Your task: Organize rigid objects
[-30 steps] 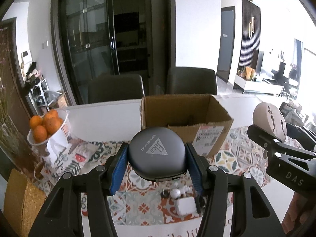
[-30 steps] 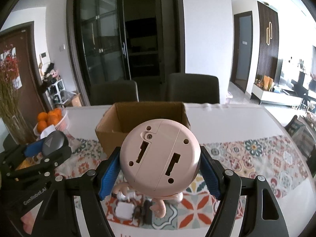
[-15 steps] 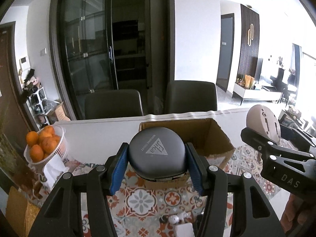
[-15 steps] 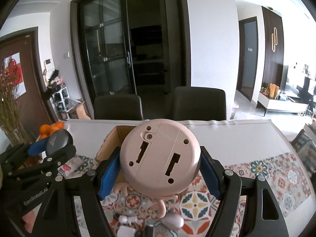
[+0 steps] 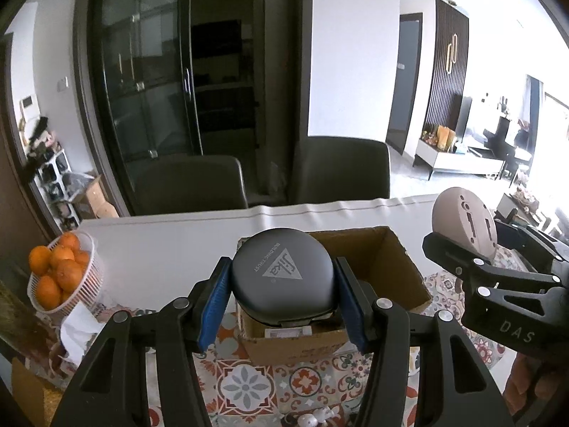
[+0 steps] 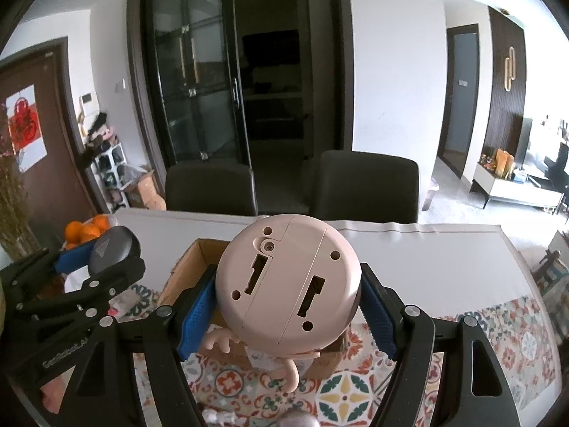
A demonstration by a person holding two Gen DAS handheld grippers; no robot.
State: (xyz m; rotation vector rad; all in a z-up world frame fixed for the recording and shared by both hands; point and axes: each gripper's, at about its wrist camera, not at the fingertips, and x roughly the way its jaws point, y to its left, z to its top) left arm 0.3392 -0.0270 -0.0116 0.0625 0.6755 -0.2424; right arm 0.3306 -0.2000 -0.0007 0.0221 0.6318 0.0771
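Observation:
My left gripper (image 5: pixel 282 302) is shut on a dark grey rounded case (image 5: pixel 282 279) with a triangle logo, held in the air over the near side of an open cardboard box (image 5: pixel 394 267). My right gripper (image 6: pixel 288 315) is shut on a round pink toy (image 6: pixel 288 283), its flat base with two slots facing the camera and small pink limbs hanging below. The box (image 6: pixel 185 267) lies just beyond and below it. Each gripper shows in the other's view: the right one with the toy (image 5: pixel 464 227), the left one with the case (image 6: pixel 112 252).
A white basket of oranges (image 5: pixel 57 277) stands at the table's left. A patterned cloth (image 5: pixel 245 380) covers the near table, with small white items (image 5: pixel 309 418) at its front. Two dark chairs (image 5: pixel 341 167) stand behind the white table (image 5: pixel 160 245).
Both grippers have risen and moved forward with their objects, so the box now sits lower and closer under them. The small items on the cloth have slid toward the bottom edge.

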